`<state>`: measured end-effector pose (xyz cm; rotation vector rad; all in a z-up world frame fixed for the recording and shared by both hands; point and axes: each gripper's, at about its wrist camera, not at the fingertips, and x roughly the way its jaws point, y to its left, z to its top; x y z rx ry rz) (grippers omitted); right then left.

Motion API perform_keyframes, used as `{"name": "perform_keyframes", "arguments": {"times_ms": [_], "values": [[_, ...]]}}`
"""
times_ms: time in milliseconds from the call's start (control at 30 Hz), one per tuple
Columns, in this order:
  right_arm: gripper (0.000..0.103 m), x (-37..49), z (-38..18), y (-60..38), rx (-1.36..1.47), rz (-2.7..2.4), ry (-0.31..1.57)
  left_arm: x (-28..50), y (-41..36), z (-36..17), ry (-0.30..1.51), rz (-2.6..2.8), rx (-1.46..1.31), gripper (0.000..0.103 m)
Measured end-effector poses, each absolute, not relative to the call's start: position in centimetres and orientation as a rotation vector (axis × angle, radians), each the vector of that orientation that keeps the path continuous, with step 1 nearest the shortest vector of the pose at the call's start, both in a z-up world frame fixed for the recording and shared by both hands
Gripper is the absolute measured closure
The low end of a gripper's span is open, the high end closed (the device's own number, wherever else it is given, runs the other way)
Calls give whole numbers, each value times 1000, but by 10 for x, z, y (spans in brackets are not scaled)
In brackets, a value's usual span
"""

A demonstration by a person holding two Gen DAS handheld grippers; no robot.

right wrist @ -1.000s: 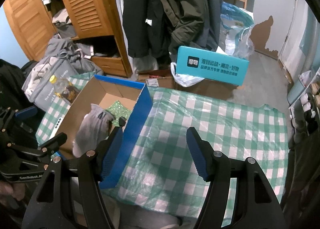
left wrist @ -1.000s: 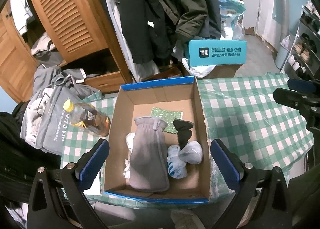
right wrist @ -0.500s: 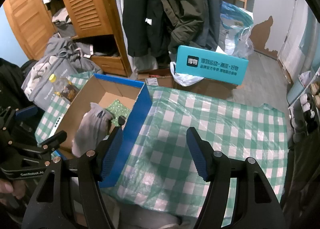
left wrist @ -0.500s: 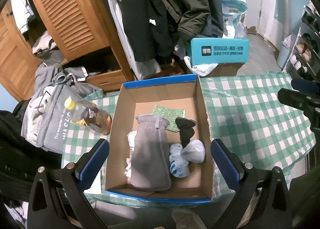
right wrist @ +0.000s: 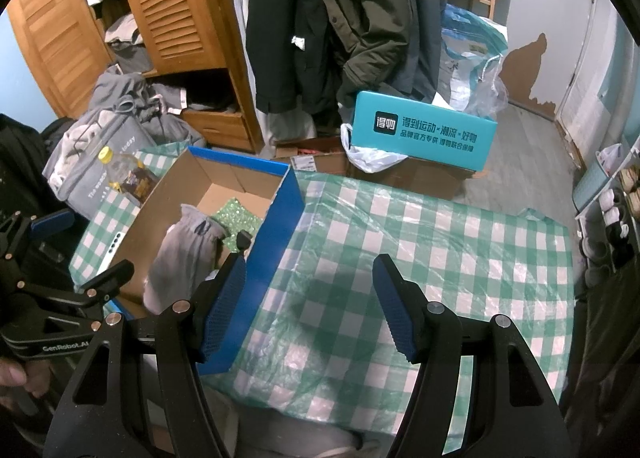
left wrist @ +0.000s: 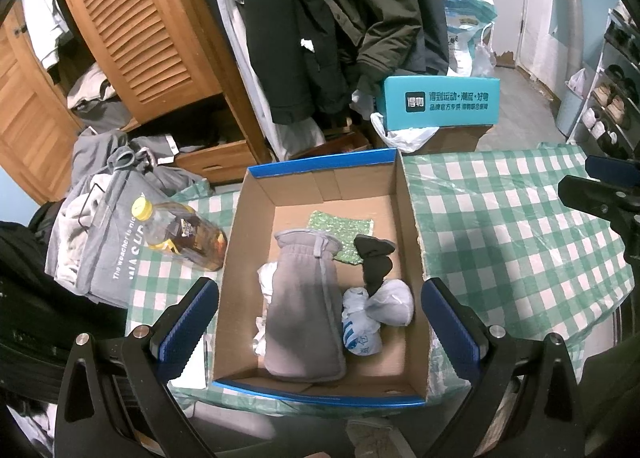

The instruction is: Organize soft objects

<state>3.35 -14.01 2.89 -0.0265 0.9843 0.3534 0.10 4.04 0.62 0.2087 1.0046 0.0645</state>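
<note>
Showing white bundle [left wrist: 390, 302] only left wrist | box [right wrist: 286, 214] wall hides it right

mitten [left wrist: 304, 306] in box [left wrist: 408, 218], bottle [left wrist: 180, 234] left

The teal box [left wrist: 440, 102] [right wrist: 424, 132] carries a black square logo reading 得物, then white lines: 得到运动×潮流×好物 and, beneath it, 品牌官方专供 with further characters too small to be sure of. The grey bag [left wrist: 108, 254] shows partial print — "The weather is nic…" — and, in the right wrist view, "today". The left gripper [right wrist: 52, 346] body reads "GenRobot.AI".
</note>
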Motion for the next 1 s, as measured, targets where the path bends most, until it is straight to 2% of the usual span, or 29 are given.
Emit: {"name": "perform_keyframes", "arguments": {"times_ms": [1000], "values": [[38,32,28,-142,-26,353,984,1,39,6,995,64,217,1]]}}
